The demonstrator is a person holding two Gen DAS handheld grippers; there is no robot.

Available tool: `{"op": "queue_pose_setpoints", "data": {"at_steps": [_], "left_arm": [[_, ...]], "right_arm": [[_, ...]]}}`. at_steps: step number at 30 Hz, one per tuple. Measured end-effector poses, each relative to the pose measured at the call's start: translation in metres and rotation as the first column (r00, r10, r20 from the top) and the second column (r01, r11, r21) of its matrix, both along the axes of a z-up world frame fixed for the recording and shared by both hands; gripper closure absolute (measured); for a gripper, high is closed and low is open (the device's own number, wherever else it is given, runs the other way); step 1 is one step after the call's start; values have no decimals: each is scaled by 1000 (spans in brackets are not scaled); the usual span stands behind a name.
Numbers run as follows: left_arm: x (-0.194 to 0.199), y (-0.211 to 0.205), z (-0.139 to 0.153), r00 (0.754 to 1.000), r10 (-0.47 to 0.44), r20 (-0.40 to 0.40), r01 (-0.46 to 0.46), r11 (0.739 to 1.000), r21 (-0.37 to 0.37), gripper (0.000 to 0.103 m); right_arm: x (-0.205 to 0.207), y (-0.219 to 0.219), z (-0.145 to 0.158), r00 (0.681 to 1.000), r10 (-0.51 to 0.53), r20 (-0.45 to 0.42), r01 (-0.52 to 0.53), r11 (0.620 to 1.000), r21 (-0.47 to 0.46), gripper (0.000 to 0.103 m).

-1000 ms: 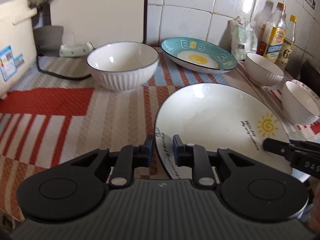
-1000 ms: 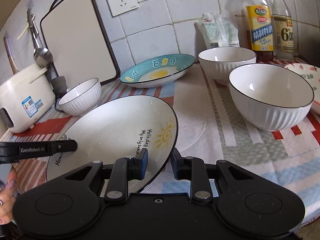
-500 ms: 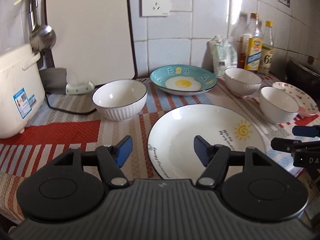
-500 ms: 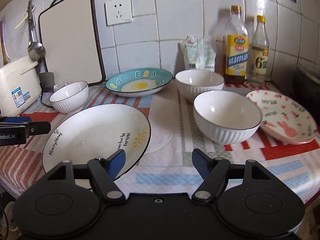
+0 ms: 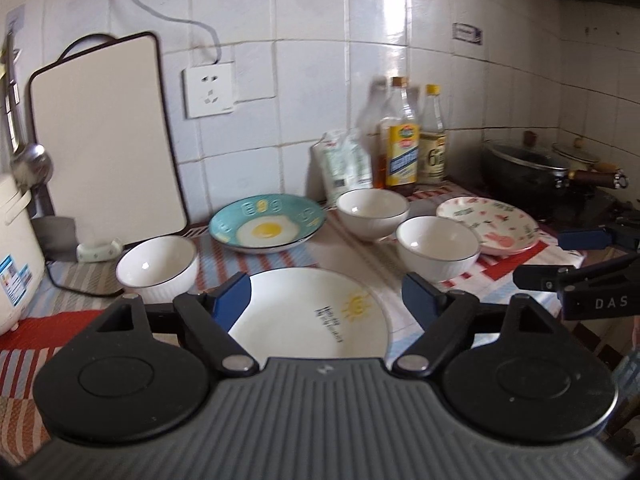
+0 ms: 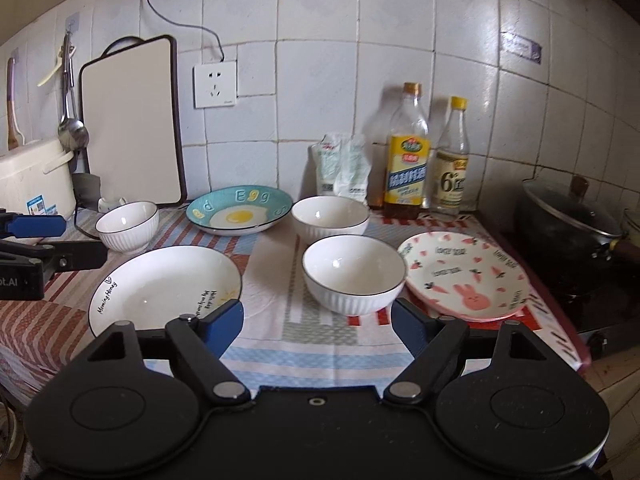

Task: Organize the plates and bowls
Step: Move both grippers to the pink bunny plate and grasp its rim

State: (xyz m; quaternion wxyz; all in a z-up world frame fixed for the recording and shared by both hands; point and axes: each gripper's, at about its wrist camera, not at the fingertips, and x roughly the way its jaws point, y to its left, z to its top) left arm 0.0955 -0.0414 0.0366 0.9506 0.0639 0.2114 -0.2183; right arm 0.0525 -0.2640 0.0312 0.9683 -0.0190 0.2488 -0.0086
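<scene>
left gripper [image 5: 326,294] spread | right gripper [image 6: 318,322] spread | glossy round white sun-print ceramic plate [image 6: 160,292] | ribbed white ceramic bowl [image 6: 352,276] | striped cloth-covered desk [image 6: 272,336] | white tiled wall [image 6: 320,60]

Bench [image 6: 280,344] wearing striped patchwork cloth, carrying sun plate [image 6: 160,292], egg plate [image 6: 240,210], rabbit plate [image 6: 464,276], three white bowls [image 6: 354,274]. Two bottles [image 6: 408,152] standing at wall; pouch [image 6: 344,168] probably leaning beside them.
</scene>
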Motion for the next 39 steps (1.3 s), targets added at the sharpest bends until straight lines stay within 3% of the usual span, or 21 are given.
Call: {"op": "queue_pose_setpoints", "data": {"at_steps": [11,16,19,22,24,28,31,33,39], "left_arm": [[-12,-69,10,990,-138,-22,137,990,-6,19],[-3,-106,13,978,-205,-46,201,977,-68,19],[10,-138,13,970,-237,-51,235,971,-50,20],[33,-169,8,958,-273,-92,274,962,-7,24],[51,-185,2,955,-280,-97,283,959,19,38],[90,-213,-6,954,-283,-102,291,954,73,45],[117,-236,-14,965,-240,-101,252,959,132,46],[139,-245,-22,967,-219,-129,235,963,131,46],[201,-270,-43,936,-205,-287,242,965,100,50]], "right_arm": [[-34,-53,10,999,19,33,-18,1000,-18,16],[-36,-96,9,999,51,15,-52,998,26,16],[-28,-124,4,998,59,-15,-58,996,69,16],[-15,-152,-4,998,50,-47,-43,990,133,16],[-4,-167,-12,997,43,-62,-32,986,164,17],[15,-189,-24,997,31,-78,-14,980,199,18],[32,-205,-31,996,21,-84,-2,973,230,18],[45,-214,-36,996,8,-92,15,968,251,18],[79,-239,-61,990,-72,-120,107,943,316,22]]}}
